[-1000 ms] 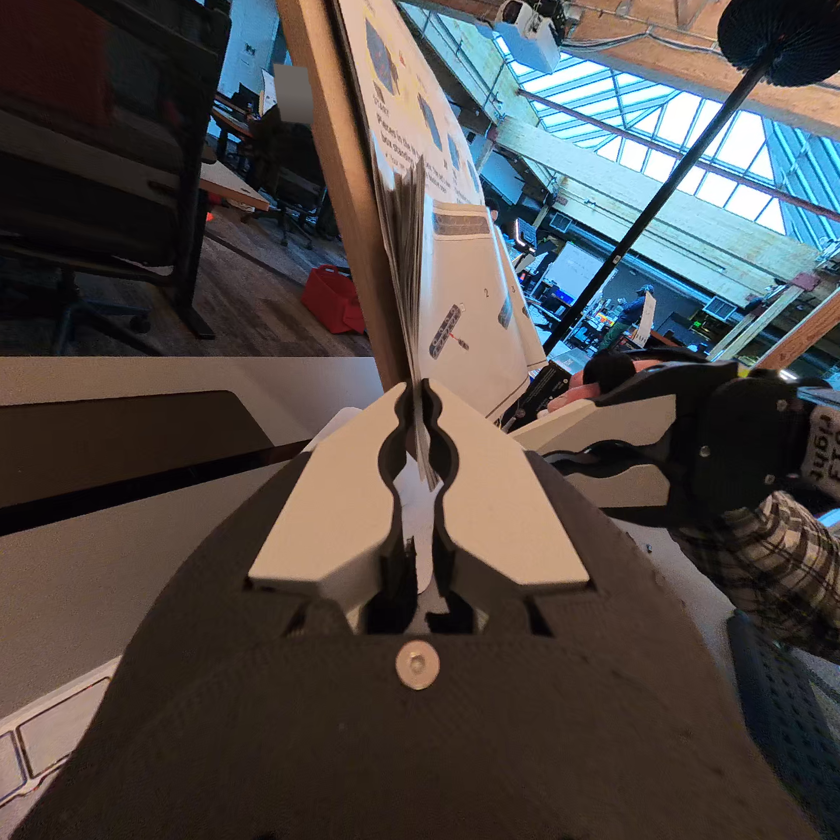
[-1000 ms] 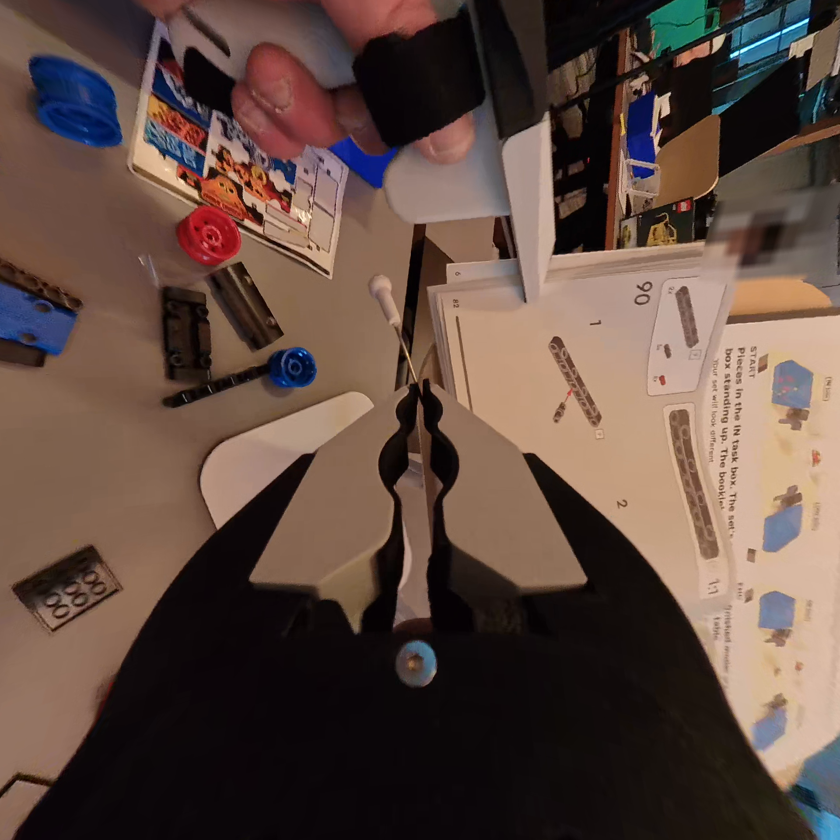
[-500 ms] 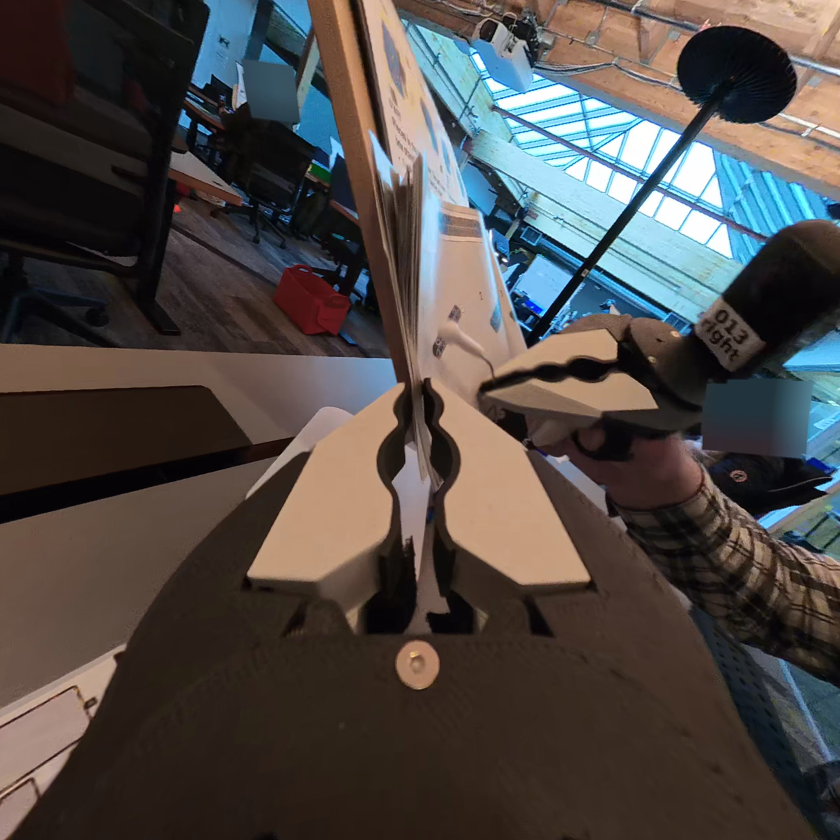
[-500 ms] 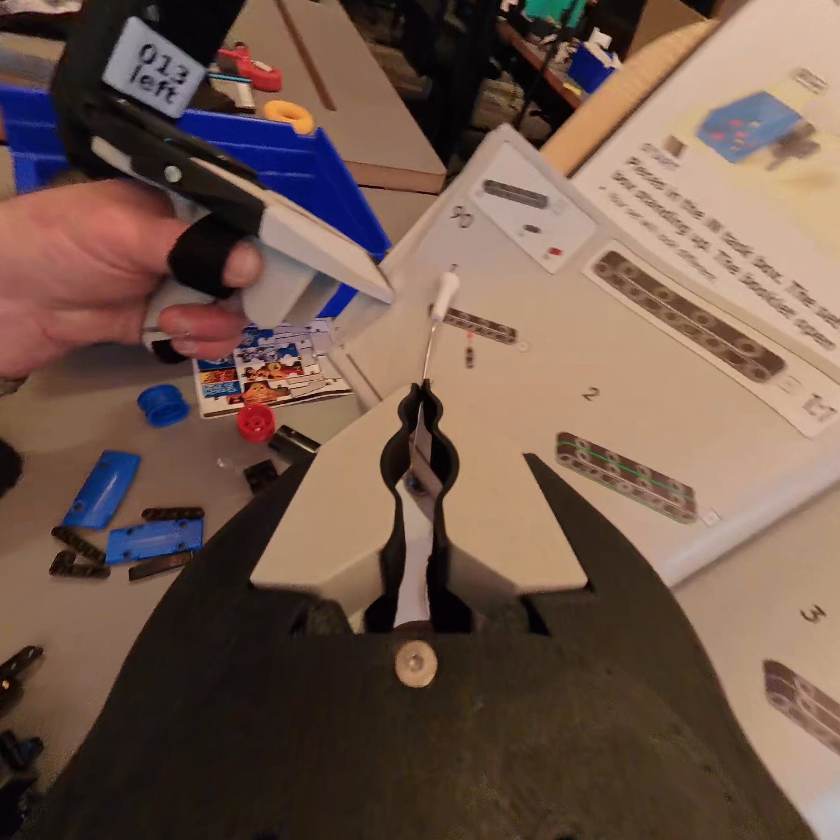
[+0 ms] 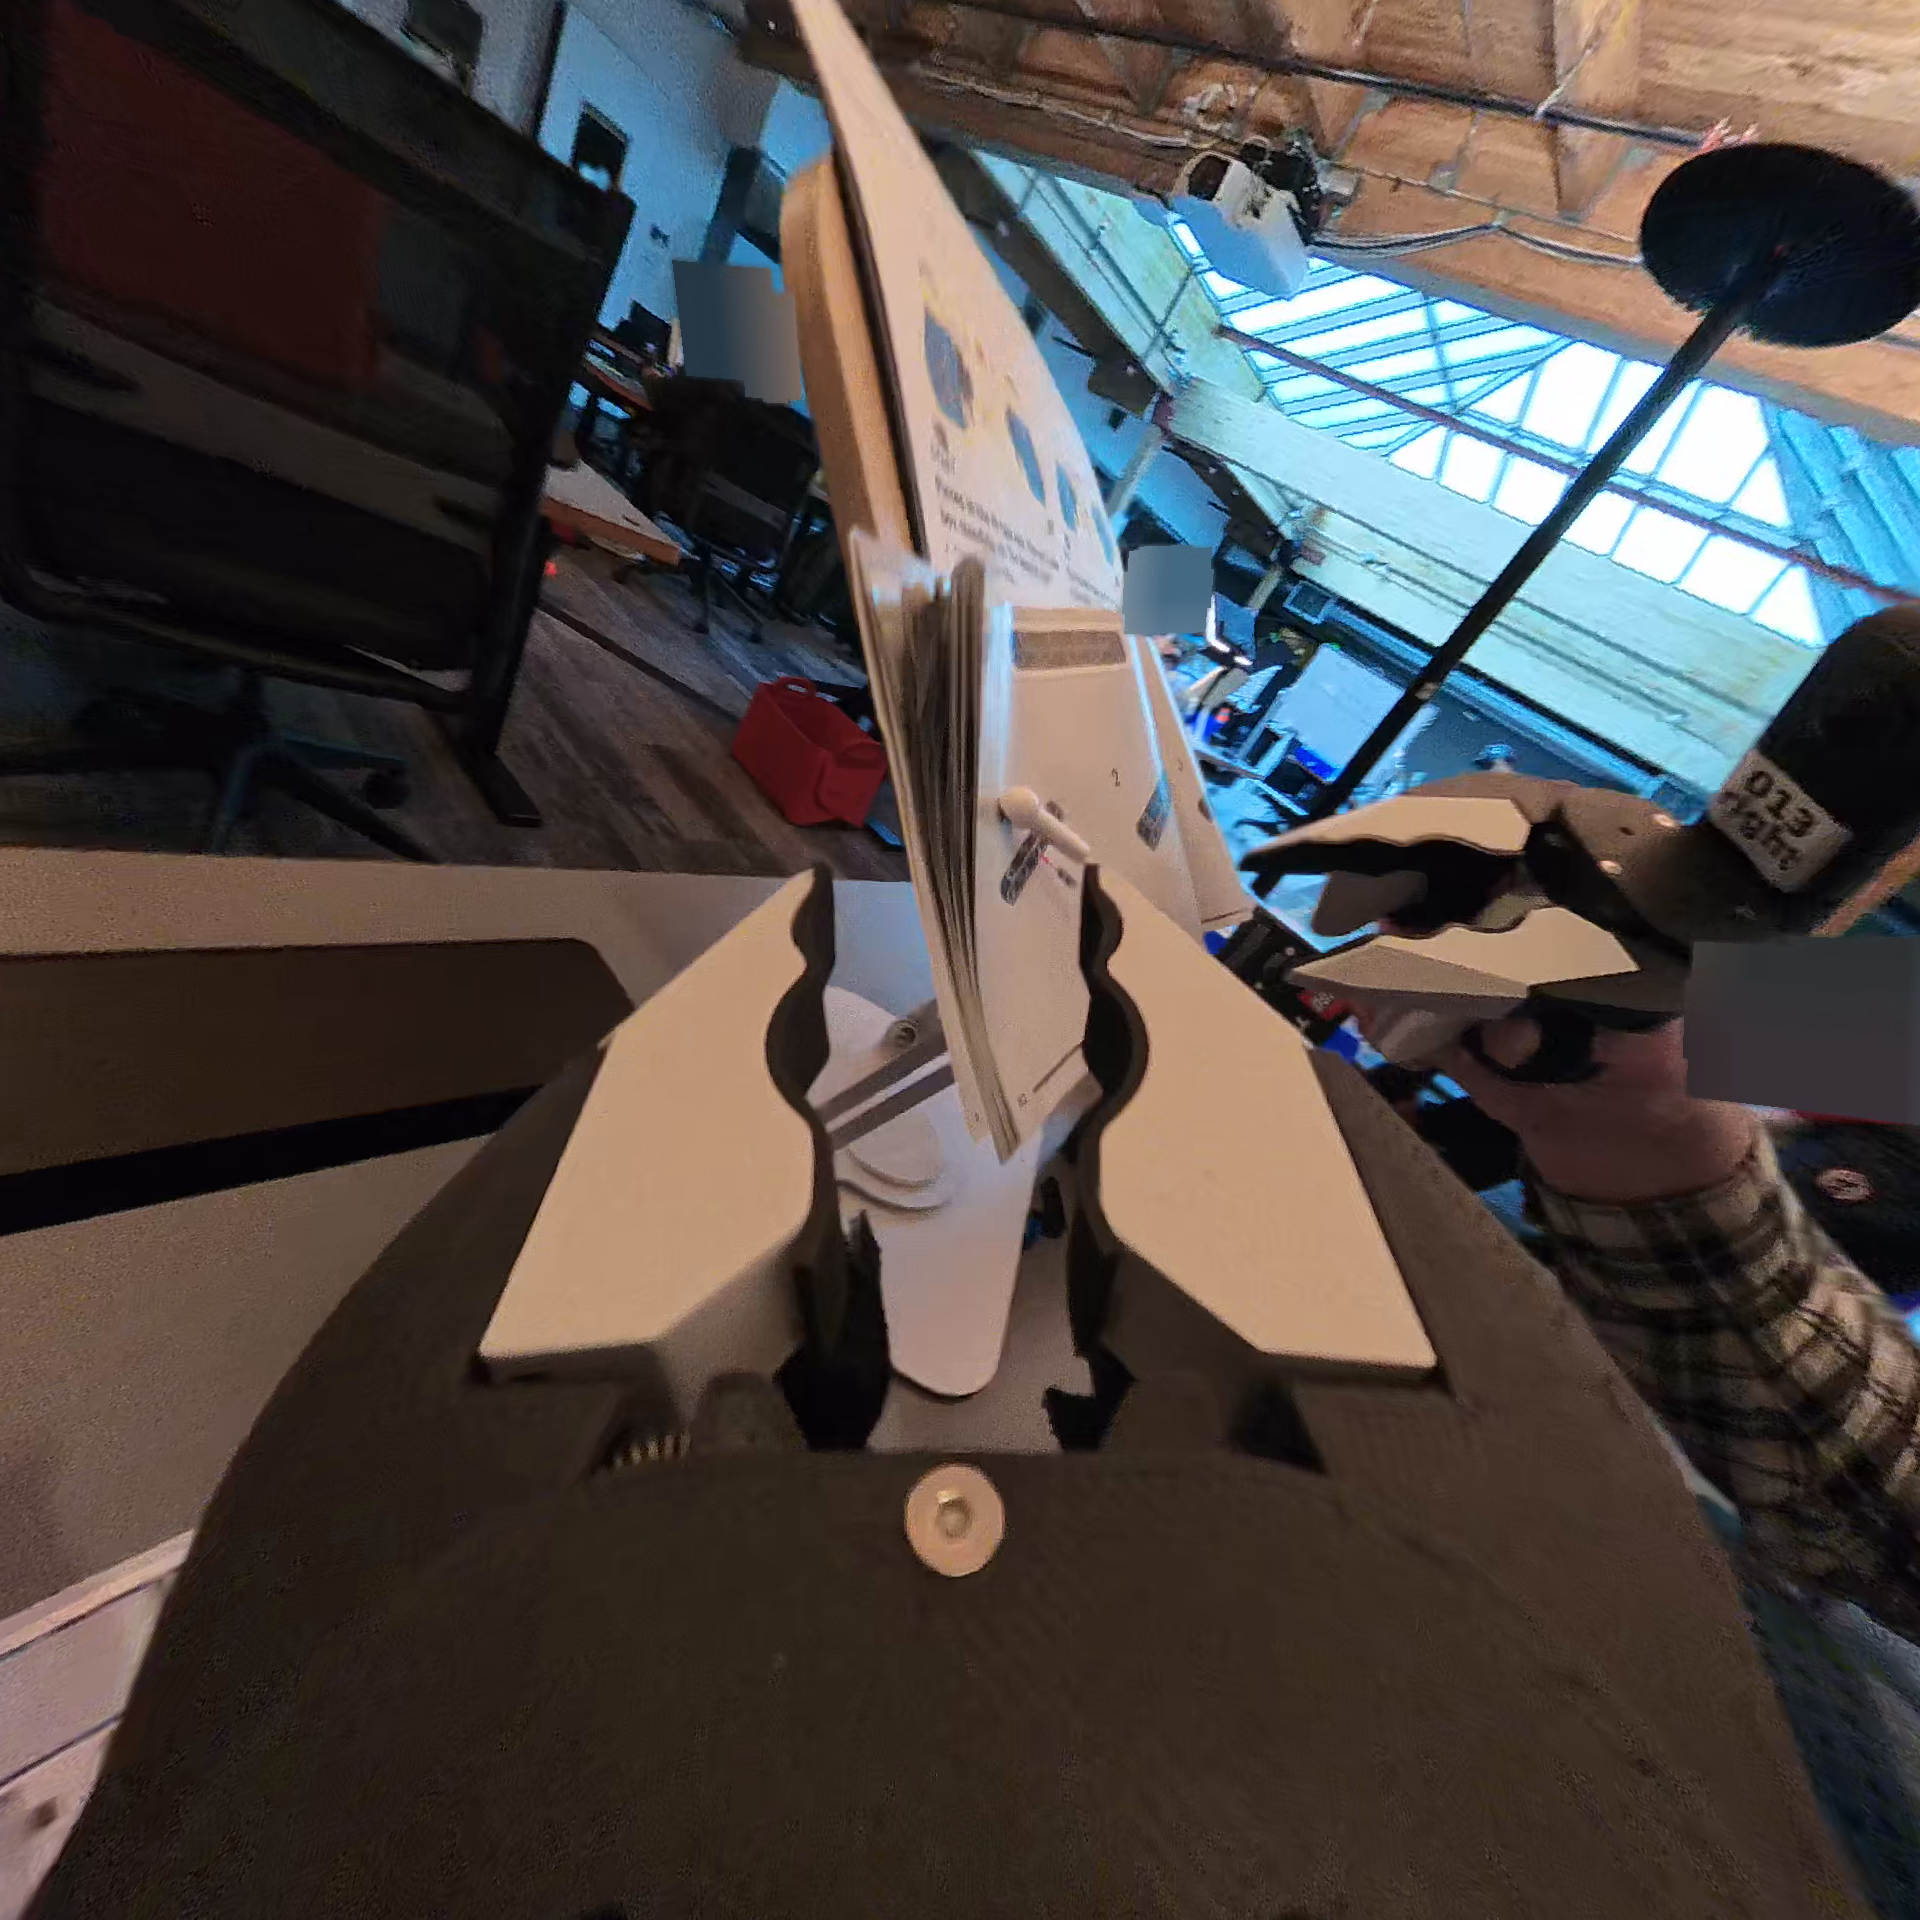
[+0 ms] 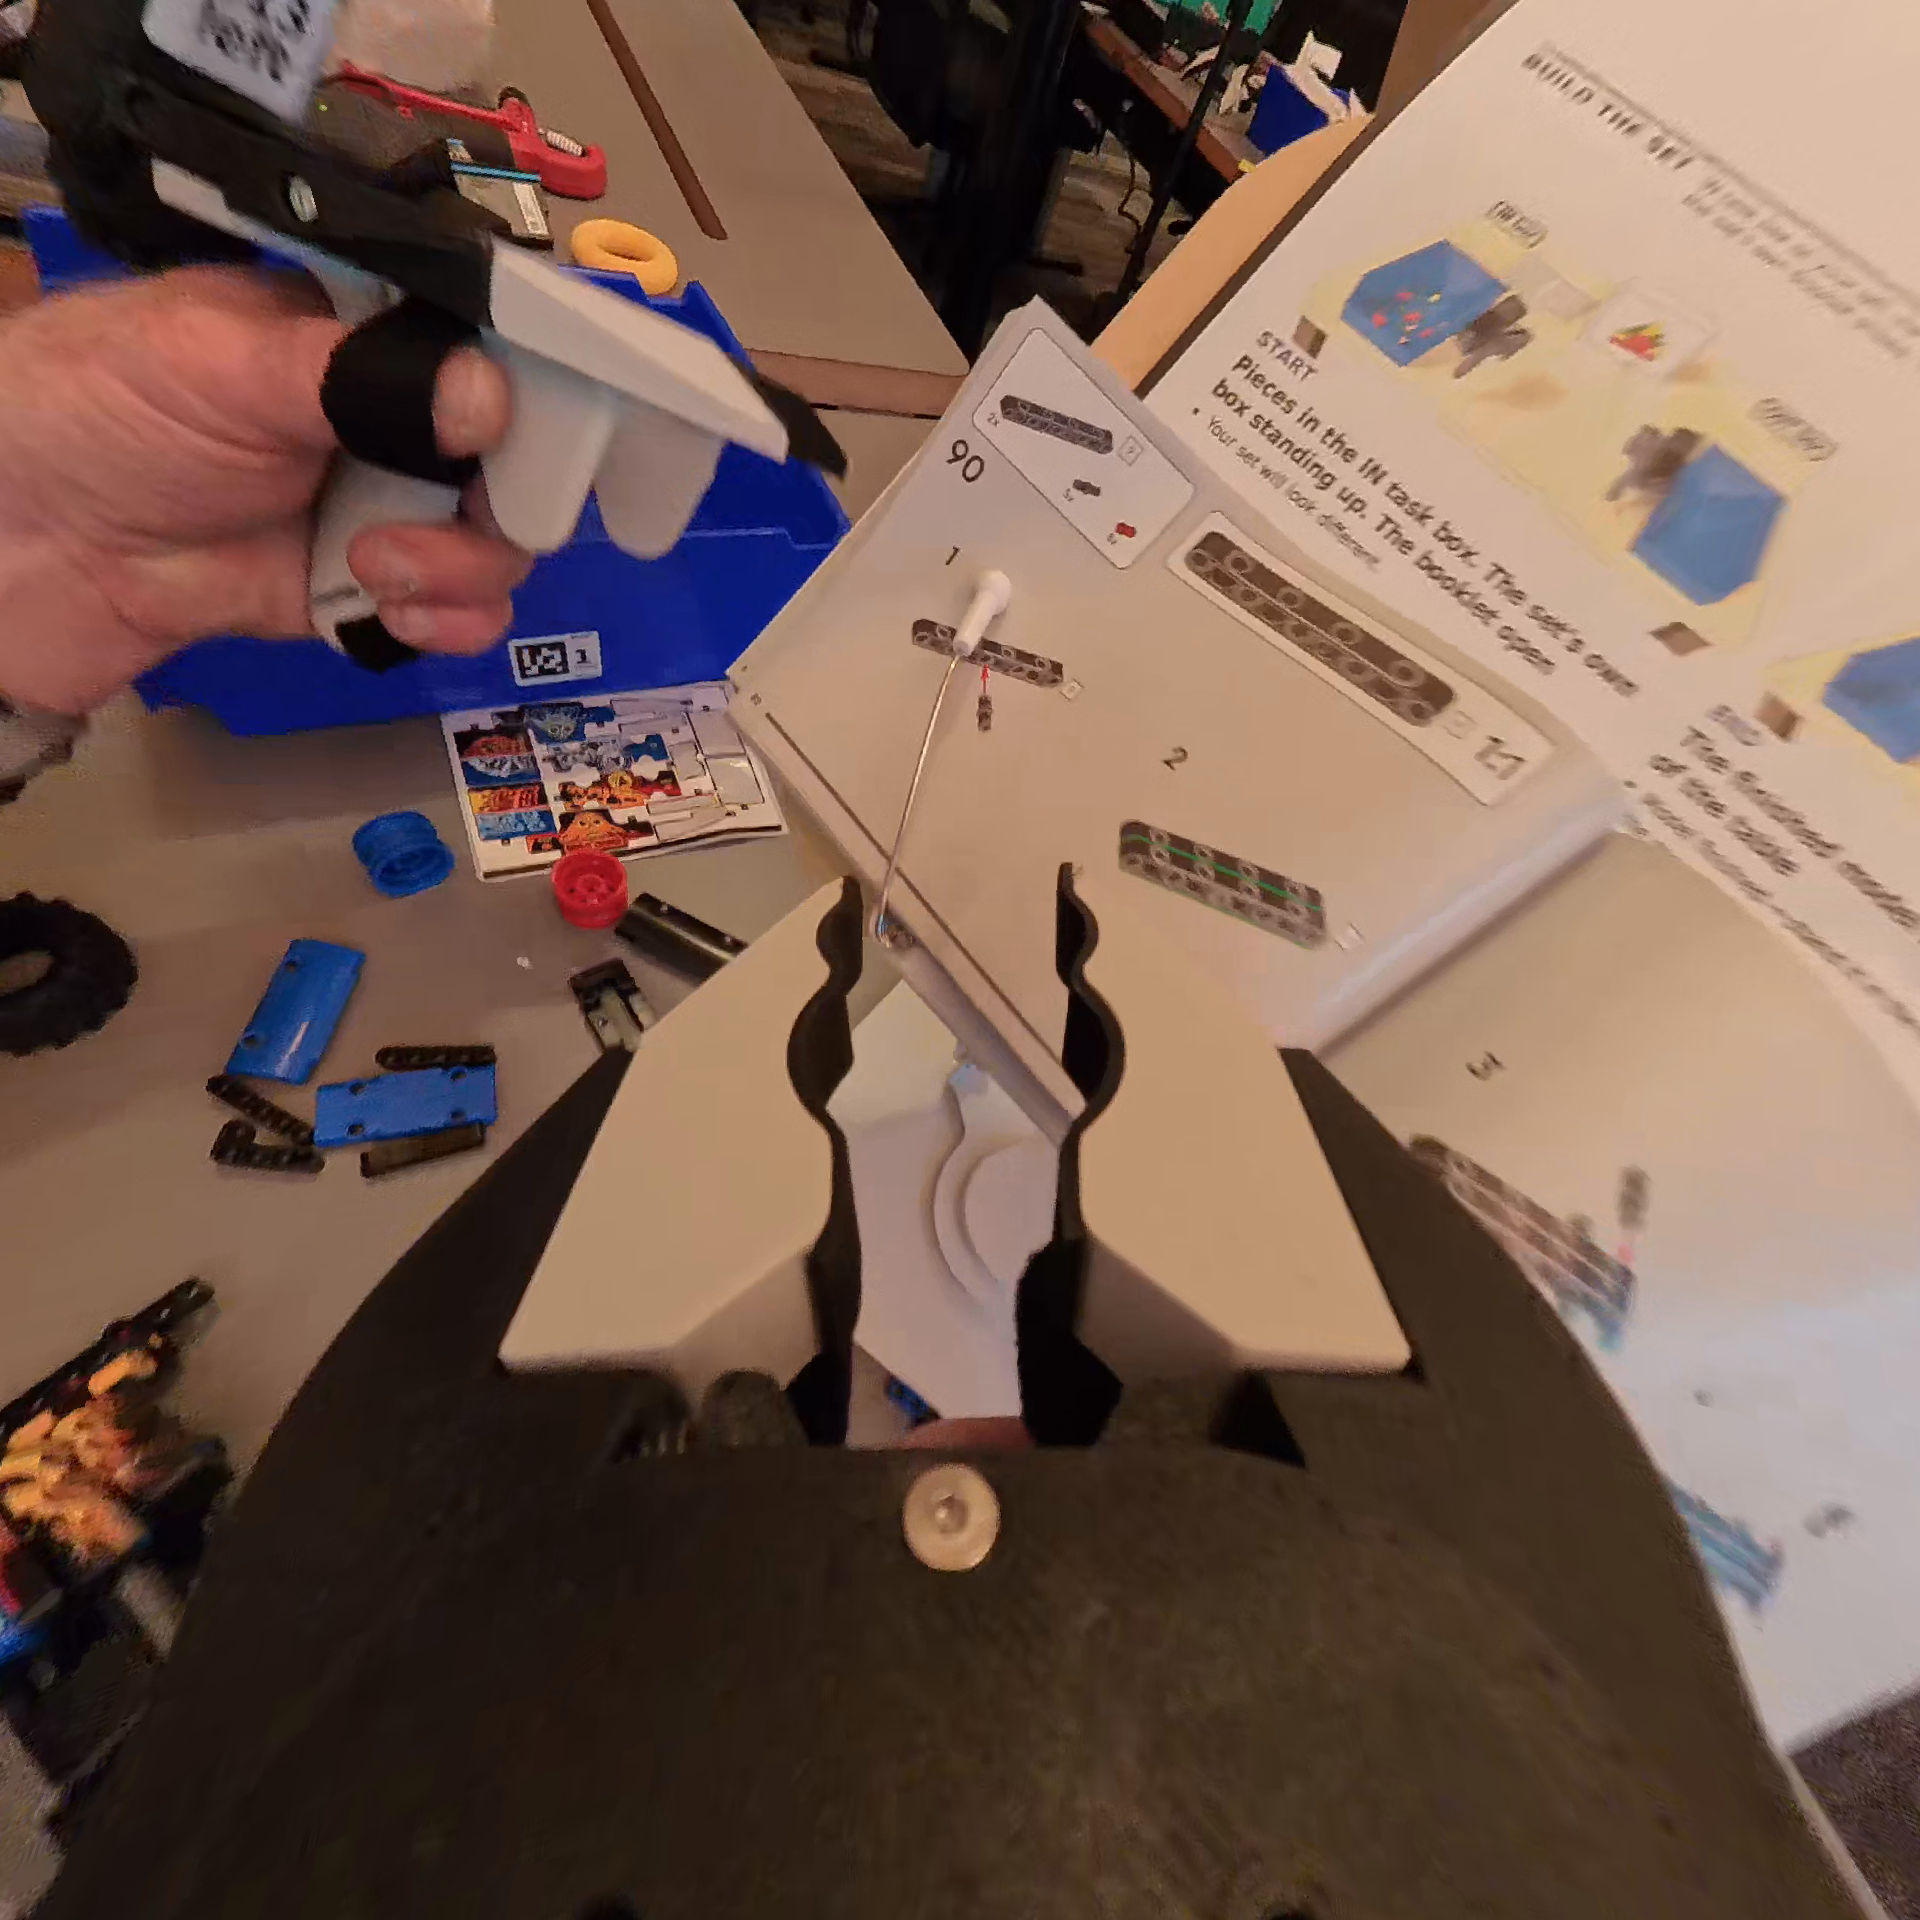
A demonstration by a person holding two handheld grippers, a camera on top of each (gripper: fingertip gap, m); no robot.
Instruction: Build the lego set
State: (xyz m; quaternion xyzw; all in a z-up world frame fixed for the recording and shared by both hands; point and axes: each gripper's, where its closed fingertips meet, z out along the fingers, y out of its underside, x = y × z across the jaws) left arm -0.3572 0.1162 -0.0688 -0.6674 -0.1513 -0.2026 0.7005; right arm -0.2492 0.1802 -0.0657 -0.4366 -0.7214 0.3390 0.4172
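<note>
Left gripper (image 5: 956, 914): jaws spread wide, pinching nothing. The instruction booklet (image 5: 951, 821) stands on edge in the gap between them, pages fanned, touching neither jaw as far as the left wrist view shows.

Right gripper (image 6: 956, 914): jaws also spread, empty. Lower corner of the booklet sits between them, centre frame. A thin wire holder arm with a white tip (image 6: 982, 608) rests on the open page, pinning it against the stand's white base (image 6: 935, 1195).

Outward, right wrist view: a large printed sheet (image 6: 1558, 364) leans behind the booklet, upper right. Blue bin (image 6: 665, 623) at upper left, with the left gripper held in a hand (image 6: 177, 488) before it. Sticker sheet (image 6: 613, 764) lies flat on the surface (image 6: 156, 1226) just below the bin. Loose lego parts scattered left of centre: blue wheel hub (image 6: 402, 852), red wheel hub (image 6: 589, 888), black tyre (image 6: 52, 971) at left edge, blue panels (image 6: 405, 1107), short black beams beside them. A blurred multicoloured cluster at lower left; cannot tell whether it is assembled.

Progress, as judged: booklet is propped open and clipped; pieces are tipped out and unsorted. No parts are in either gripper. Picking and joining pieces for the shown page remains, apparently most of the build.
</note>
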